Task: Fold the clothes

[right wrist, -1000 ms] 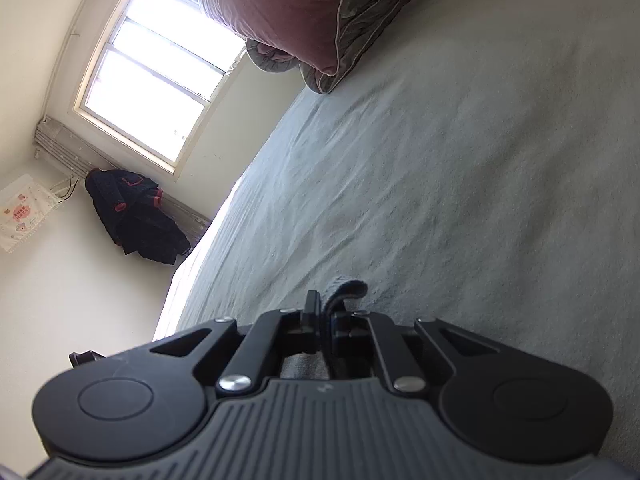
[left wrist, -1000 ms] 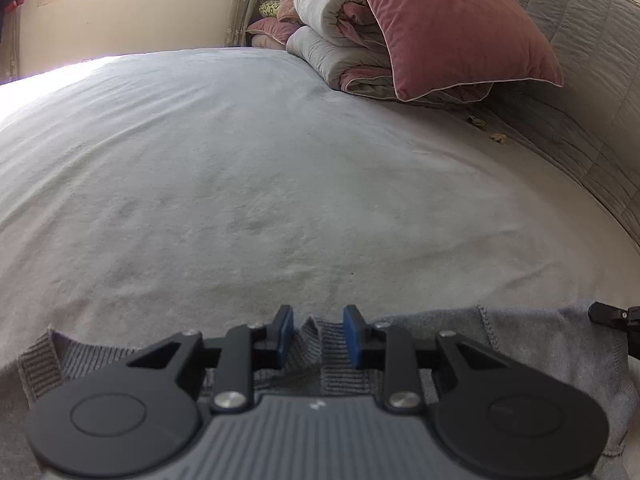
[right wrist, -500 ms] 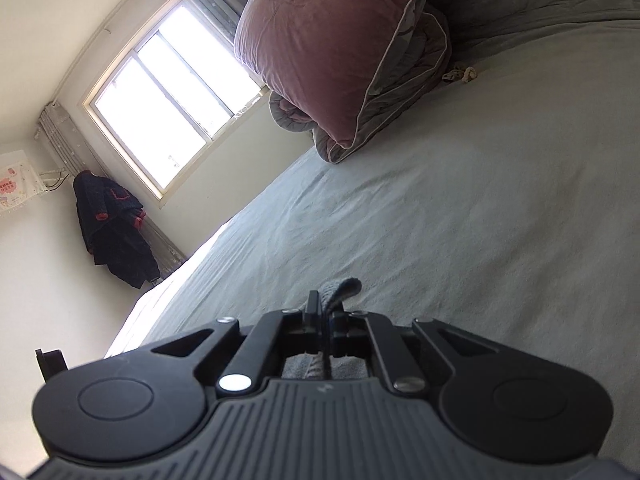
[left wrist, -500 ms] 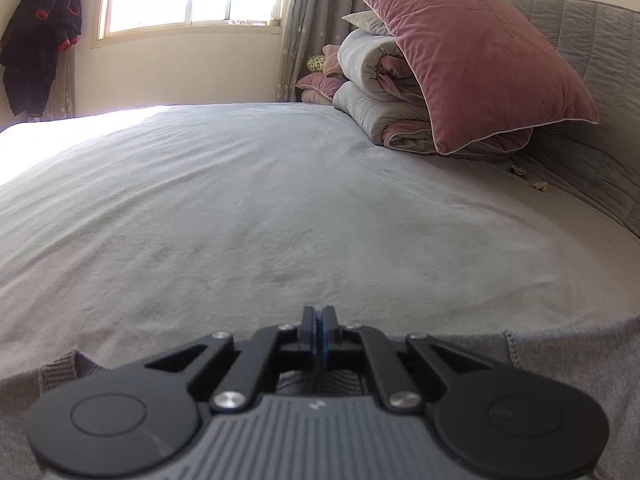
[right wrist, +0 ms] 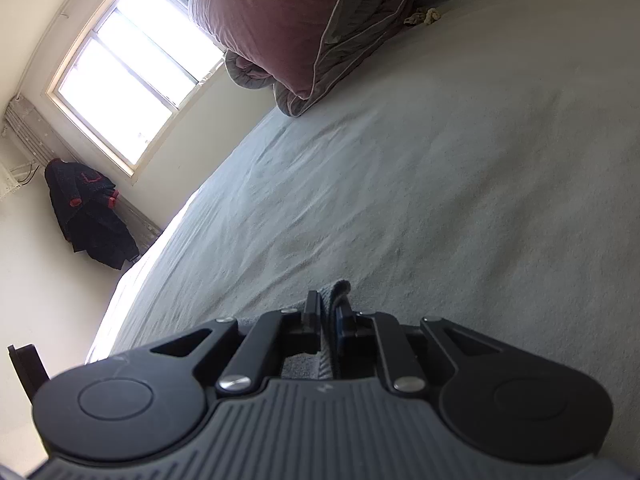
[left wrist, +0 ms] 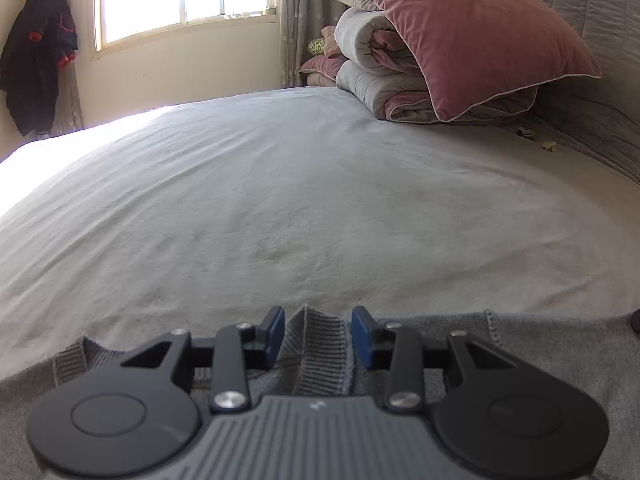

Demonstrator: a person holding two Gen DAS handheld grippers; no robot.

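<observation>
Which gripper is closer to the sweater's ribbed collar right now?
Left. The left gripper straddles the ribbed collar, jaws just opened, pads clear of it. The right gripper sits on another sweater edge, collar out of its view.

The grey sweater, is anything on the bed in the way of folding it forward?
Nothing visible is. The bedsheet ahead of the grey sweater lies bare up to the pink pillow and folded quilts at the far end. The left gripper jaws have just opened around the ribbed collar.
</observation>
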